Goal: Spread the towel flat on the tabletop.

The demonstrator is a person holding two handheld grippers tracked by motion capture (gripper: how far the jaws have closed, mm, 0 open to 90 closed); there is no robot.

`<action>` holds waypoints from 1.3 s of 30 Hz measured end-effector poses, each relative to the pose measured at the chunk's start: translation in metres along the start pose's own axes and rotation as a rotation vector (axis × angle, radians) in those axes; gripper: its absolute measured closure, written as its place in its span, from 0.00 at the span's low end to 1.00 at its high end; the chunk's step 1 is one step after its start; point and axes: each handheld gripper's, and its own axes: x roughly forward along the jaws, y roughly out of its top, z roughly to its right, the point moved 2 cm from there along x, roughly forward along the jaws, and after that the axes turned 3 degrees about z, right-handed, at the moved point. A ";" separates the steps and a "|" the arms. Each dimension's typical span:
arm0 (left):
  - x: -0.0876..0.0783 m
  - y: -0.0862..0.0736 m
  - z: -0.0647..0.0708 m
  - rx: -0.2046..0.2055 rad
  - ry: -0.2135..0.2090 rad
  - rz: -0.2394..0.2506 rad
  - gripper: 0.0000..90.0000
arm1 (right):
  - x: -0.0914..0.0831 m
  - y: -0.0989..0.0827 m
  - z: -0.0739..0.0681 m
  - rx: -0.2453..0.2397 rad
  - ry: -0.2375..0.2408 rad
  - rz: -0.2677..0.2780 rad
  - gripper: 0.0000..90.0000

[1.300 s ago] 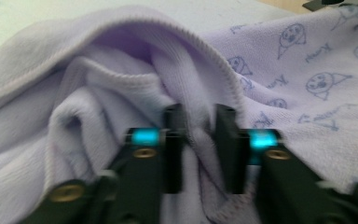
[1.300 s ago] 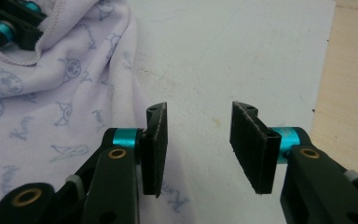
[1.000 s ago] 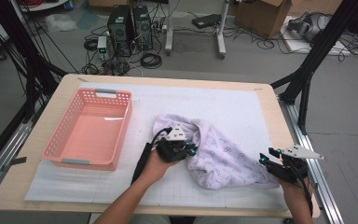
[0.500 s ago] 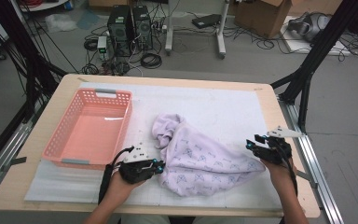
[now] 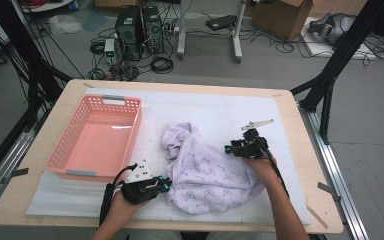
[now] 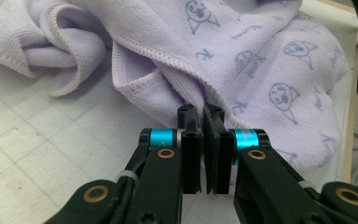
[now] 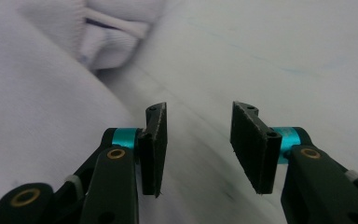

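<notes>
Left gripper (image 5: 167, 185) at the near edge, jaws clamped on the lilac towel's (image 5: 207, 172) near-left hem; towel lies crumpled mid-table, long axis running near-right to far-left; right gripper (image 5: 228, 149) hovers over its far-right side, jaws apart, nothing between them, towel just left of it; pink basket (image 5: 70, 162) further left, apart from the towel.

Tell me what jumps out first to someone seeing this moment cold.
The crumpled lilac towel with small cat-face prints lies mid-table on the white mat, between the two hands. The left gripper at its near left edge has its jaws shut on a hemmed fold, while the right gripper hangs with jaws apart over the towel's right side, nothing between them. An empty pink basket sits to the left.
</notes>
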 end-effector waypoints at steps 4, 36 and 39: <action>0.000 0.000 0.000 0.005 0.002 0.002 0.95 | 0.023 0.005 -0.023 -0.041 0.105 -0.003 0.54; 0.001 -0.001 -0.004 0.006 0.003 0.013 0.95 | 0.067 0.037 -0.100 -0.262 0.005 -0.105 0.89; 0.001 0.001 -0.004 0.005 0.006 0.027 0.95 | 0.048 0.041 -0.086 -0.266 -0.081 -0.099 0.89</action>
